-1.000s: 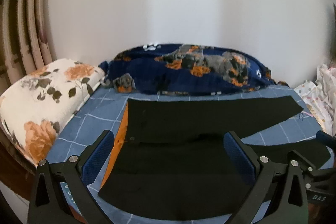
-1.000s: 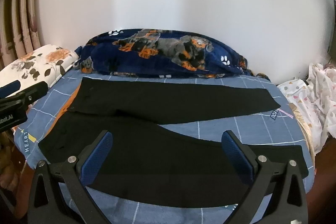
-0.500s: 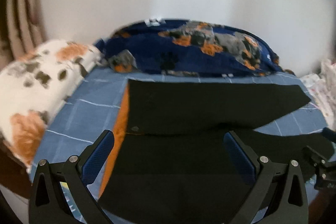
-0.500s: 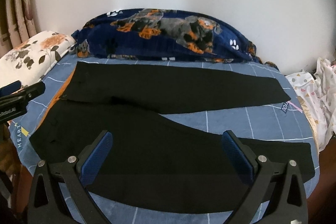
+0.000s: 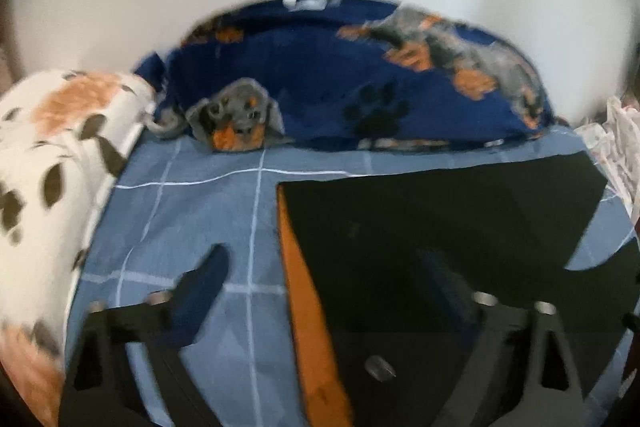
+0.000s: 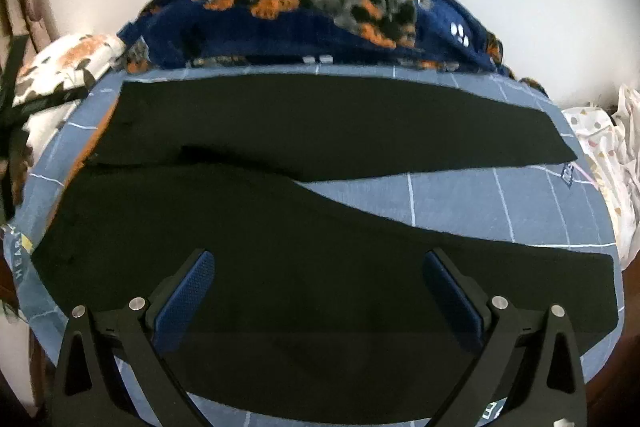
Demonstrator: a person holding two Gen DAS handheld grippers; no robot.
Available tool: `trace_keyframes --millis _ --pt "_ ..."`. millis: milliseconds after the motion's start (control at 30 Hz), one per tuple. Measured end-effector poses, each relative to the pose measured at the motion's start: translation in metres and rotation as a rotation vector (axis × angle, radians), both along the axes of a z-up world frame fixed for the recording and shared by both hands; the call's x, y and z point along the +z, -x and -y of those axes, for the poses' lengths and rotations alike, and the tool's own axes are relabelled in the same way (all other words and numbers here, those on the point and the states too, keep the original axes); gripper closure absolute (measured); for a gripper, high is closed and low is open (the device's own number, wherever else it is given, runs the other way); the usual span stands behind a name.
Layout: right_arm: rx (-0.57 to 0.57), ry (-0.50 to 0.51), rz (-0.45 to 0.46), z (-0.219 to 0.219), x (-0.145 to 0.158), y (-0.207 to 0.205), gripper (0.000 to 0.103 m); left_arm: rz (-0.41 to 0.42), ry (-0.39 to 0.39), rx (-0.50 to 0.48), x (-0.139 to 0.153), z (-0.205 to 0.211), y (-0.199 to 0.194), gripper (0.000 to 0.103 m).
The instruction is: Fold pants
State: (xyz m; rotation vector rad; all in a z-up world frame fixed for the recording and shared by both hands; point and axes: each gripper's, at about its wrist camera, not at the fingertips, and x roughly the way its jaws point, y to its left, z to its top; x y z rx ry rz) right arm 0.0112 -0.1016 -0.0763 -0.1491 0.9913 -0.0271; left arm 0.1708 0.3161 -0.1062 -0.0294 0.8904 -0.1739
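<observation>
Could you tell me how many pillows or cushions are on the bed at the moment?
2: a white floral pillow at the bed's left end, and a navy dog-print cushion along the wall behind the pants. Others may be hidden outside both views.

Bare sheet (image 5: 192,223) left of pants (image 6: 280,235); blanket (image 6: 320,27), pillow (image 5: 52,163) block beyond.

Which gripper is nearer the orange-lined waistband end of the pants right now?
Left. The left gripper straddles the waistband, jaws closing, nothing pinched yet. The right gripper hangs open over the near leg of the pants, further along from the waist.
</observation>
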Motion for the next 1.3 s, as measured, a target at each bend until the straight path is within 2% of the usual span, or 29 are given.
trace_keyframes --millis 33,100,167,300,400,467,500,533,567,600,667,700,767,833,1000,1100,1167,1233,1300 --pt "-0.003 0.001 -0.011 0.000 -0.003 -0.002 0.000 -0.040 0.029 -0.018 -0.011 -0.010 -0.018 0.036" --pt "-0.009 0.007 -0.026 0.001 -0.009 -0.007 0.000 -0.096 0.082 -0.054 -0.028 -0.018 -0.042 0.037" --pt "-0.016 0.017 -0.040 0.002 -0.013 -0.011 0.000 -0.126 0.065 -0.056 -0.041 -0.021 -0.057 0.037" --pt "-0.030 0.022 -0.063 0.005 -0.020 -0.017 0.000 -0.139 0.101 -0.110 -0.053 -0.021 -0.074 0.037" --pt "-0.035 0.021 -0.086 0.005 -0.026 -0.023 0.000 -0.184 0.059 -0.133 -0.065 -0.017 -0.091 0.037" --pt "-0.032 0.021 -0.093 0.004 -0.029 -0.026 0.000 -0.215 0.081 -0.149 -0.073 -0.016 -0.099 0.037" --pt "-0.030 0.021 -0.094 0.002 -0.030 -0.026 0.000 -0.196 0.104 -0.141 -0.072 -0.017 -0.099 0.040" --pt "-0.027 0.022 -0.093 0.001 -0.029 -0.027 0.000 -0.191 0.126 -0.113 -0.071 -0.018 -0.101 0.069" --pt "-0.024 0.023 -0.092 0.000 -0.029 -0.028 0.000 -0.201 0.132 -0.090 -0.071 -0.017 -0.102 0.081" --pt "-0.024 0.024 -0.089 0.000 -0.029 -0.028 0.000 -0.193 0.116 -0.076 -0.071 -0.013 -0.102 0.082" --pt "-0.026 0.016 -0.082 0.001 -0.028 -0.029 0.000 -0.144 0.008 -0.062 -0.066 0.004 -0.092 0.087" --pt "-0.027 0.006 -0.081 0.003 -0.027 -0.030 0.000 -0.127 -0.001 -0.052 -0.061 0.009 -0.088 0.090" --pt "-0.031 -0.056 -0.087 0.009 -0.024 -0.032 0.000 -0.044 0.052 -0.023 -0.038 0.009 -0.067 0.093" --pt "-0.043 -0.162 -0.080 0.023 -0.017 -0.034 0.000 0.035 0.087 -0.016 -0.013 0.009 -0.041 0.093" --pt "-0.097 -0.517 -0.070 0.068 -0.002 -0.051 0.000 0.190 0.142 -0.057 0.040 0.022 0.036 0.093" --pt "-0.118 -0.728 -0.077 0.090 0.000 -0.067 0.000 0.225 0.174 -0.083 0.049 0.035 0.081 0.093" --pt "-0.137 -0.795 -0.081 0.095 0.001 -0.078 0.001 0.236 0.203 -0.085 0.051 0.037 0.110 0.093" --pt "-0.153 -0.830 -0.070 0.100 0.003 -0.089 0.009 0.231 0.213 -0.079 0.046 0.044 0.138 0.093" --pt "-0.165 -0.865 -0.071 0.104 0.005 -0.102 0.011 0.207 0.255 -0.066 0.040 0.046 0.160 0.093"
